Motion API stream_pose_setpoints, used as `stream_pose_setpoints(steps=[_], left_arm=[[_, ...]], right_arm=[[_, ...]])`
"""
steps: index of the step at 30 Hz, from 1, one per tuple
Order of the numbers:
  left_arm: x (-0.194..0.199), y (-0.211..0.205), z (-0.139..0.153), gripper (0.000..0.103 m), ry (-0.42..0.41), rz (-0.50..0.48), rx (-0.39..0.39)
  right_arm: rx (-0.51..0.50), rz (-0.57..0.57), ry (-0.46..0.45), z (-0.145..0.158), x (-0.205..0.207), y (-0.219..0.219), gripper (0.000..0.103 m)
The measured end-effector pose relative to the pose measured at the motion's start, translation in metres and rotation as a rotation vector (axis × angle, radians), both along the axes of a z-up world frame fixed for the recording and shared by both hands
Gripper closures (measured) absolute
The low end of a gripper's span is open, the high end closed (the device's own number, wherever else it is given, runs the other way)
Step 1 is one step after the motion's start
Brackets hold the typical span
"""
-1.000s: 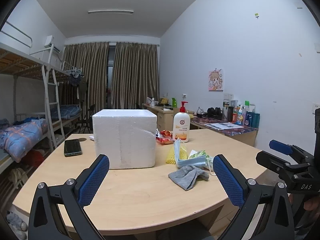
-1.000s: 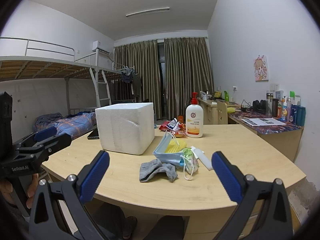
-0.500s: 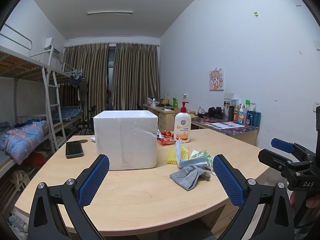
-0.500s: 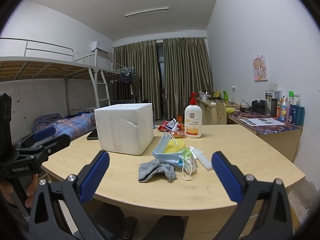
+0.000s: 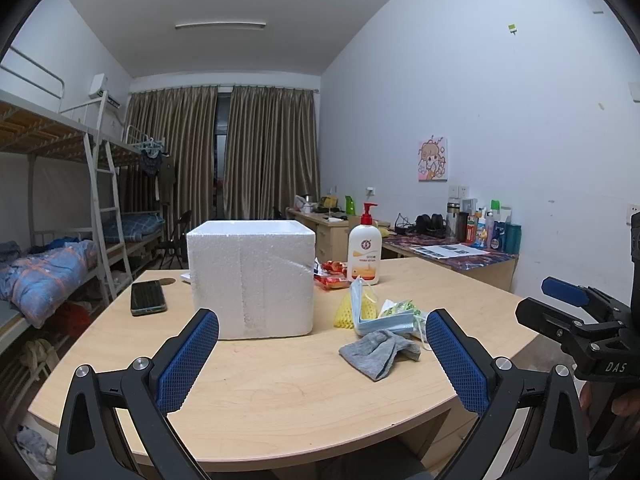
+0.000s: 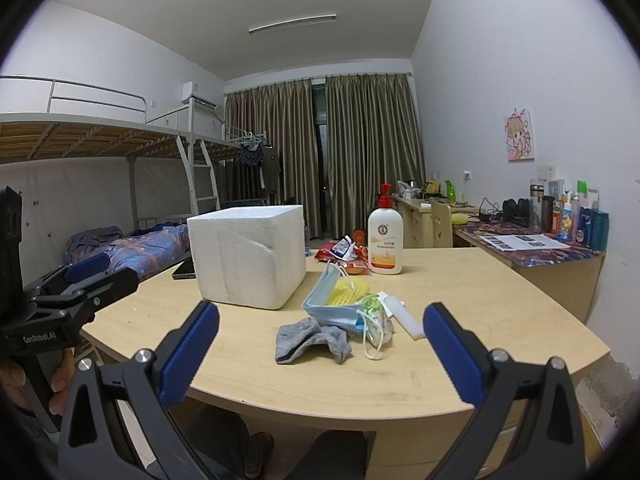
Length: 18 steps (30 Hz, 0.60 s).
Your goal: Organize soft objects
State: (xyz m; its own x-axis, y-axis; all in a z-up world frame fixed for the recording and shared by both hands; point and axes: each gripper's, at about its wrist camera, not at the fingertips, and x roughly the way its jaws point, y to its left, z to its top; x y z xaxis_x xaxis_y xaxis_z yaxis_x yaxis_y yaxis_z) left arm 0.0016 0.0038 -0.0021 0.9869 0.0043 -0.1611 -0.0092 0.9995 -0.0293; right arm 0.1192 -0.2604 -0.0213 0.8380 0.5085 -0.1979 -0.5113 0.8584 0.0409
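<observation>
While a grey sock (image 6: 310,338) lies crumpled near the front edge of the curved wooden surface (image 6: 480,304), both grippers hang wide open and empty.
Just behind the sock sit blue masks (image 6: 328,306) and yellow foam netting (image 6: 347,291); left of them stands a white foam box (image 6: 248,254), contents hidden. Left gripper (image 5: 322,354), right gripper (image 6: 320,354), bunk bed (image 6: 100,136), drawn curtains (image 6: 320,152).
</observation>
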Motion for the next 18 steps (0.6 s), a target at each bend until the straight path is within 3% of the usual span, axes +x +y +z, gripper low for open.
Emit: stream_pose_setpoints(steps=[18], left_arm=[[0.0033,-0.0025,0.0038,0.0,0.016,-0.019,-0.005]], right_arm=[[0.007,-0.008,0.006,0.0033,0.0053,-0.0034,0.0]])
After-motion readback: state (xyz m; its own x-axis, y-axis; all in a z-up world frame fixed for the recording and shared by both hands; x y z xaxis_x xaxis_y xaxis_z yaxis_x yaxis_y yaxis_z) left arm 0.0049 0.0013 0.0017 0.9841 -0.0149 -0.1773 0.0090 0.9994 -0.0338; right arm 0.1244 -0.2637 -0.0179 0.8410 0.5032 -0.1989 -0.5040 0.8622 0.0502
